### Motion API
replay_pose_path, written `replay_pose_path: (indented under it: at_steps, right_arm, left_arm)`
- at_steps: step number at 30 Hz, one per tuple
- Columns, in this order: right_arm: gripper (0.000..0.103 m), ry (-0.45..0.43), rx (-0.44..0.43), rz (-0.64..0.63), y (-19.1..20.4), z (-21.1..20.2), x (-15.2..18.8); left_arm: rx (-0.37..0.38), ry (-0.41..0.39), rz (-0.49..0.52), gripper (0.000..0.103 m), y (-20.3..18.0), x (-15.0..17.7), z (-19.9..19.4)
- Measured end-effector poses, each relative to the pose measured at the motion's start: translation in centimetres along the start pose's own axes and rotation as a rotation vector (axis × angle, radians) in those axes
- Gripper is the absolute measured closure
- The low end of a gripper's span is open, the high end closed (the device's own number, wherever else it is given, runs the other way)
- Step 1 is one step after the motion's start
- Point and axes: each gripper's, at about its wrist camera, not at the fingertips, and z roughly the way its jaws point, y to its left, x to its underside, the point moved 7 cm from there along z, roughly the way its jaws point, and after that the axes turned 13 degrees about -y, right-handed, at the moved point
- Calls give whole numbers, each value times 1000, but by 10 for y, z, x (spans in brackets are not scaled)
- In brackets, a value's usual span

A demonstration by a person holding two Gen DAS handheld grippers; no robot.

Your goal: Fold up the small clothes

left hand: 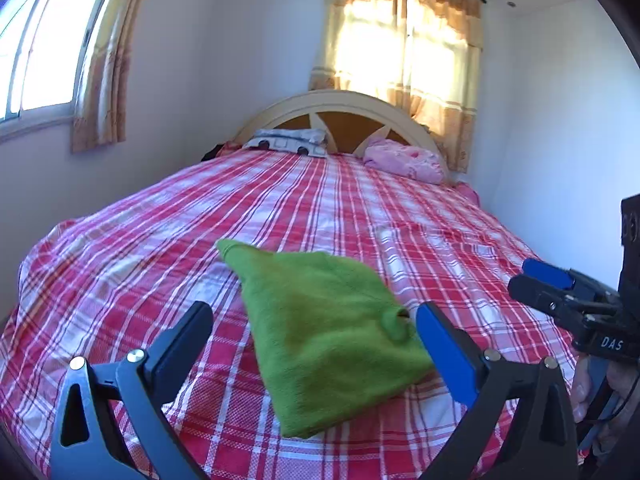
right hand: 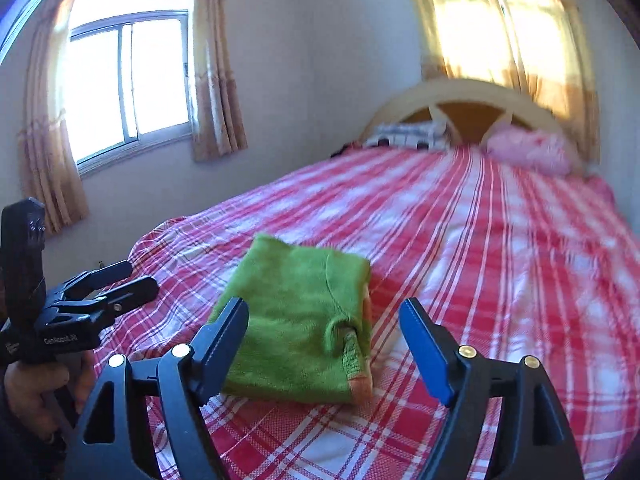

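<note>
The green garment (left hand: 320, 336) lies folded on the plaid bedspread (left hand: 460, 240), near the foot. Both the left gripper (left hand: 316, 344) and right gripper (right hand: 324, 340) gape empty; withdraw straight, without snagging its edges.

A folded garment (left hand: 320, 332) lies on the bed (left hand: 440, 216), near its foot end and about midway across. In the left wrist view it sits between the 2 fingers of the left tool (left hand: 314, 344), which stand apart on either side without touching it. In the right wrist view the right tool (right hand: 324, 344) hangs just before the garment, its 2 fingers also apart with nothing between them. The 2 tools are side by side. At the far end of the bed 2 pillows (left hand: 290, 140) rest against the headboard (left hand: 340, 100), 1 left and 1 right. A curtained window (left hand: 404, 52) stands behind the headboard, another window (right hand: 128, 76) on the left wall.
</note>
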Motion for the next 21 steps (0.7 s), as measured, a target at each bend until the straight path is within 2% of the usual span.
replay_pose_path:
  at_steps: [6,21]
  right_arm:
    - [23,-54,-2,-28,13,-18,-13]
    - [23,-53,6,-42,16,-25,-8]
  left_arm:
    - [11,-23,-6,0,-2,-8,-7]
    - [5,-26,15,0,-8,-8,-11]
